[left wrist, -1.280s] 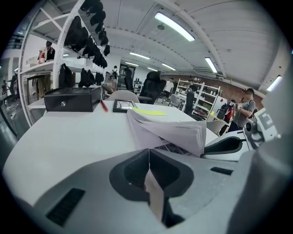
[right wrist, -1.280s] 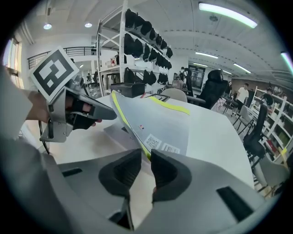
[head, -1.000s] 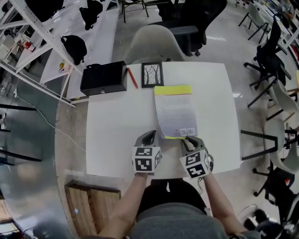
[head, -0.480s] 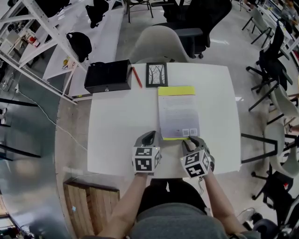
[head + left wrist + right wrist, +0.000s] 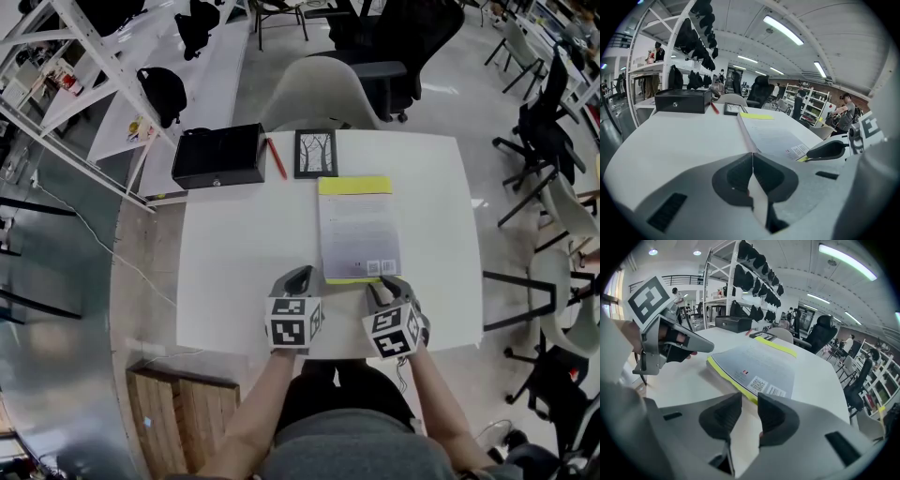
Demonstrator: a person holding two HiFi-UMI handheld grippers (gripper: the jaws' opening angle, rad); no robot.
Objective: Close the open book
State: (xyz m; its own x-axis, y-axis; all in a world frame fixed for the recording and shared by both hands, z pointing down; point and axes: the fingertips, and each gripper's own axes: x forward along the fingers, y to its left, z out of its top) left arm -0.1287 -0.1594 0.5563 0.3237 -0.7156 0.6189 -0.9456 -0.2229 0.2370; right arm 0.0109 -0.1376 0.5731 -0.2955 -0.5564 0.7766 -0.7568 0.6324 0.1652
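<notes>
The book [image 5: 358, 228] lies flat and closed on the white table [image 5: 234, 262], grey cover with barcode up and a yellow strip at its far end. My left gripper [image 5: 300, 274] rests shut and empty on the table, left of the book's near corner; its jaws meet in the left gripper view [image 5: 752, 154]. My right gripper [image 5: 382, 283] sits at the book's near edge. Its jaws [image 5: 749, 401] stand a little apart with nothing between them, and the book's yellow edge [image 5: 736, 383] lies just ahead.
At the table's far side are a black box [image 5: 218, 156], a red pen [image 5: 274, 157] and a small framed picture [image 5: 315, 152]. A pale chair [image 5: 319, 89] stands behind the table. A wooden crate [image 5: 183, 403] is on the floor by my left elbow.
The head view has drifted slightly. Both grippers and the book keep their places on the table.
</notes>
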